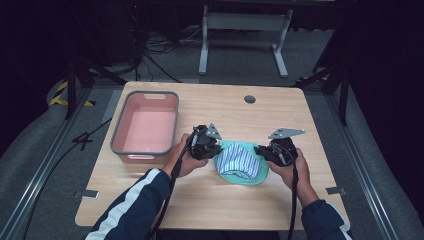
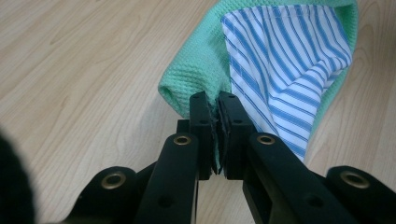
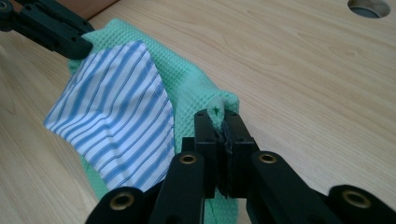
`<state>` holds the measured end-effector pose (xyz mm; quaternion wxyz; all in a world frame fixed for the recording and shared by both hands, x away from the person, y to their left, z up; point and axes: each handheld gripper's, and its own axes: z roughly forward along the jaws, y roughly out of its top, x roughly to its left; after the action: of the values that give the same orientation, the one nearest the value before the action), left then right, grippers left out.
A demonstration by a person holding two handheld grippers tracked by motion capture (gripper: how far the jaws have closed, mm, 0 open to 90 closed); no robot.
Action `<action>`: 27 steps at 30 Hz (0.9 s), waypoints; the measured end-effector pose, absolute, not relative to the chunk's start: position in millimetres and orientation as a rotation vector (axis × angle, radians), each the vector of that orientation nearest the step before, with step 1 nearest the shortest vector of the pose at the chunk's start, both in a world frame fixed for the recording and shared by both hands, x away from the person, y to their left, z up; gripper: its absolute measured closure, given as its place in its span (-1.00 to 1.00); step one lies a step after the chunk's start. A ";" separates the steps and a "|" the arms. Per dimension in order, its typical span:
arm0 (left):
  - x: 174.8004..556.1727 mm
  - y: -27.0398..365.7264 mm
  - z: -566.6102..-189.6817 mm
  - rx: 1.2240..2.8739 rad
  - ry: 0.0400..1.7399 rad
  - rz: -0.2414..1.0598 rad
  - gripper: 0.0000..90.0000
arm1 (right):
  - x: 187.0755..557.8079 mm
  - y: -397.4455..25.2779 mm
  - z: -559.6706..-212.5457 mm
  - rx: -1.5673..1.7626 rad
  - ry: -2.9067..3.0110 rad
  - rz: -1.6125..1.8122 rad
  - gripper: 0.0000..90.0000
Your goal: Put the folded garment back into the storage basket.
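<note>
I see the green cloth (image 1: 241, 165) with its blue-striped lining (image 1: 239, 161) lying at centre frame on the table (image 1: 210, 200). My left gripper (image 1: 216, 149) is clamped on its left edge, my right gripper (image 1: 259, 150) pinches its right edge. The pink bin (image 1: 146, 126), upper left, holds nothing.

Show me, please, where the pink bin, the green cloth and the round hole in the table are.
pink bin (image 1: 146, 131): high view, its inner floor.
green cloth (image 2: 196, 70): left gripper view, its waffle-textured fold.
round hole (image 1: 250, 99): high view, its centre.
</note>
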<state>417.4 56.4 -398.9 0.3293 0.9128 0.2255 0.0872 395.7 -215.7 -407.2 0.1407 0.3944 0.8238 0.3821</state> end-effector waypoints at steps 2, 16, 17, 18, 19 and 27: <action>417.9 58.1 -397.8 2.388 0.585 0.237 0.90 | 396.3 -213.6 -405.4 1.138 2.380 1.102 0.93; 420.8 82.5 -378.6 2.384 0.611 0.288 0.90 | 405.6 -188.1 -385.6 1.066 2.393 1.113 0.93; 421.0 84.0 -376.9 2.385 0.610 0.291 0.90 | 406.2 -186.8 -384.5 1.059 2.395 1.110 0.93; 420.9 85.5 -375.5 2.384 0.611 0.295 0.90 | 406.5 -185.2 -383.3 1.059 2.394 1.111 0.93; 420.9 87.0 -373.9 2.387 0.611 0.297 0.90 | 407.0 -184.0 -382.1 1.056 2.393 1.113 0.93; 421.9 99.3 -365.7 2.388 0.629 0.319 0.90 | 410.6 -170.2 -373.7 1.018 2.400 1.127 0.93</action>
<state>421.9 99.3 -365.7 0.3200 0.9086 0.2394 0.1213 410.6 -170.2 -373.7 0.1499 0.3543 0.8355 0.3924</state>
